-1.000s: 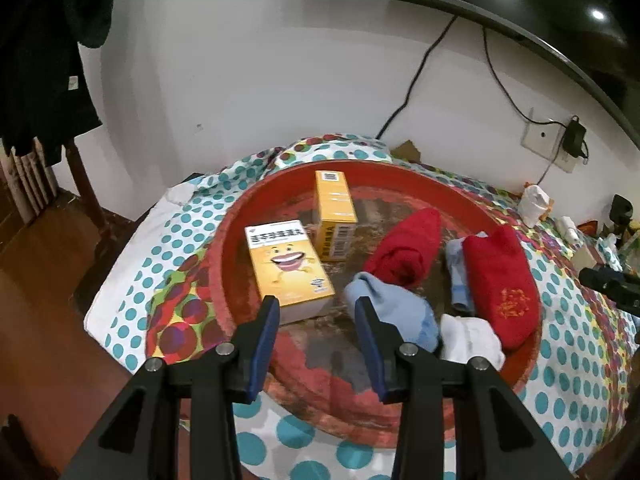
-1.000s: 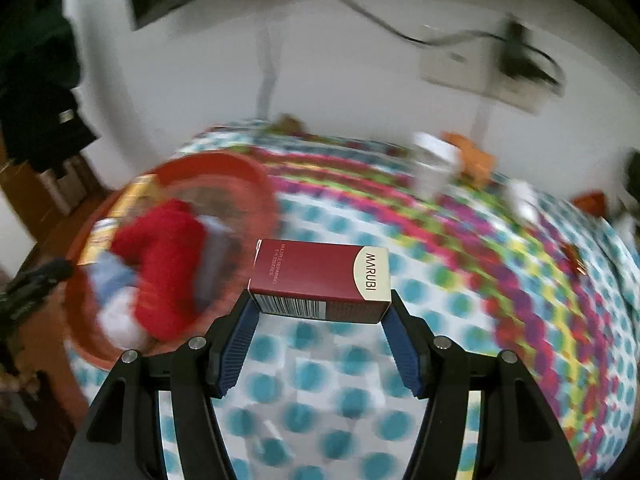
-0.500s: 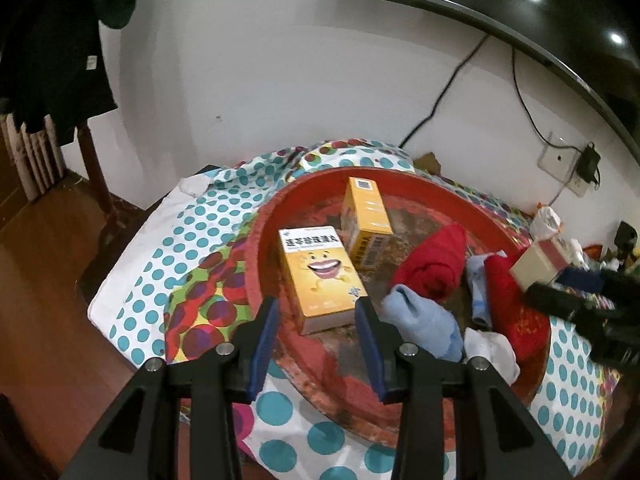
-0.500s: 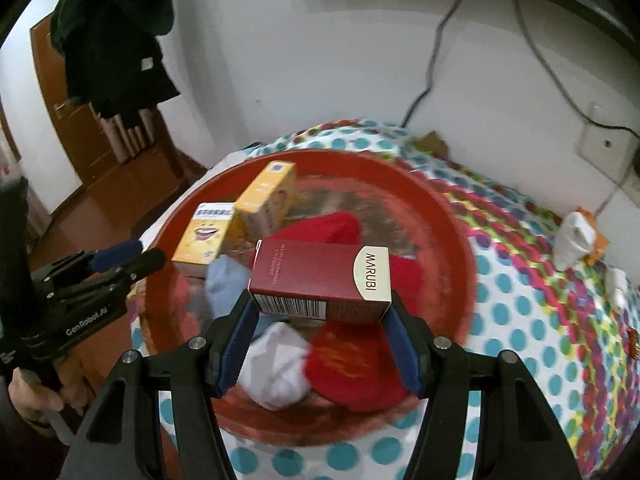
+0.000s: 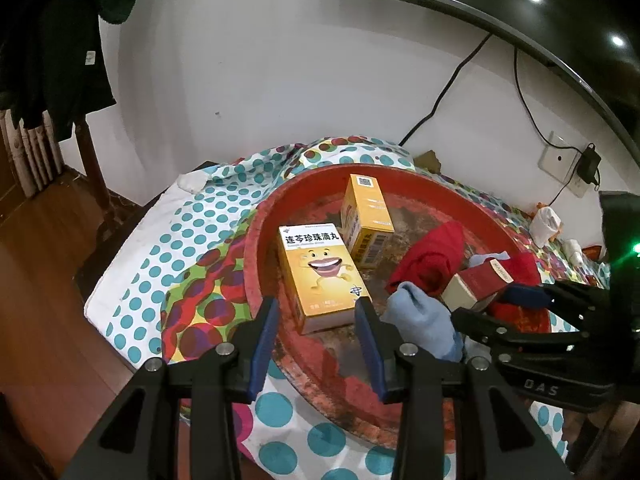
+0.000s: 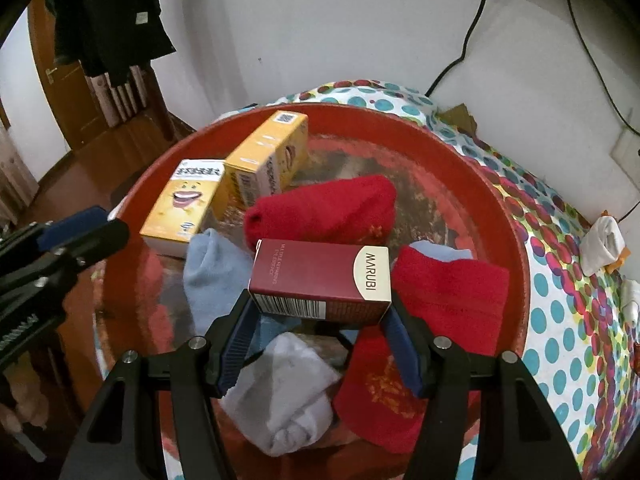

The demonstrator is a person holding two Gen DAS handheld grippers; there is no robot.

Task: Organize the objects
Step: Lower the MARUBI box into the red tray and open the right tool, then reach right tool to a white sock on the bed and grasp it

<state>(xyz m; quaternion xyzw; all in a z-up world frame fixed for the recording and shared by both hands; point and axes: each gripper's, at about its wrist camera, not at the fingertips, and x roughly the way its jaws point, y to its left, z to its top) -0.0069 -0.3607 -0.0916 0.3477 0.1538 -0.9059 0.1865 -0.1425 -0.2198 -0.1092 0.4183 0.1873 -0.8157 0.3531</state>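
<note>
A round red tray (image 5: 252,248) on a spotted cloth holds two yellow boxes (image 5: 320,276) (image 5: 366,220), red socks (image 6: 324,208) (image 6: 440,304), a light blue sock (image 6: 212,272) and a white sock (image 6: 284,392). My right gripper (image 6: 320,312) is shut on a dark red MARUBI box (image 6: 320,280), held crosswise above the socks in the tray's middle. The left wrist view shows that box (image 5: 480,284) at the right. My left gripper (image 5: 316,320) hovers over the tray's near left rim, open with nothing between its fingers. The nearer yellow box lies just beyond its tips.
The spotted cloth (image 6: 560,320) covers a table against a white wall with cables and a socket (image 5: 560,156). A white bundle (image 6: 604,244) lies on the cloth right of the tray. Dark clothes (image 6: 108,20) hang at the left over a wooden floor (image 5: 36,280).
My right gripper has carried the dark red box leftward from over the bare cloth to above the socks in the tray, a little lower. The left gripper has stayed about where it was.
</note>
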